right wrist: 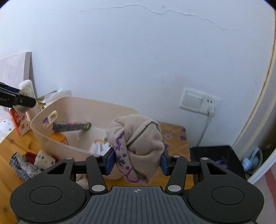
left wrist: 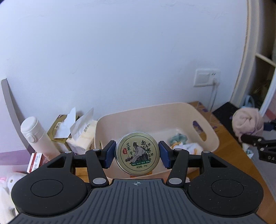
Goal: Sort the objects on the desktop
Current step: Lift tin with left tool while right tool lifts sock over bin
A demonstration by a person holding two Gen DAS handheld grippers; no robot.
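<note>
Wooden desk (right wrist: 6,148) against a white wall: left gripper (left wrist: 137,154) clamps a mugwort balm tin (left wrist: 137,153) frame-center, right gripper (right wrist: 137,159) squeezes a balled beige sock (right wrist: 138,146), both probably headed for the cream bin (left wrist: 155,112).

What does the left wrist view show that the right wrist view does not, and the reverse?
Only the left wrist view shows the round tin's printed lid, clamped in the left gripper, plus the tissue packs beside the white bottle.

Only the right wrist view shows the dark flat packet in the bin, the small plush toy on the desk in front of it, and a crack across the wall.

Both show the beige bin, the wall socket, and the bundled socks held in the right gripper.
</note>
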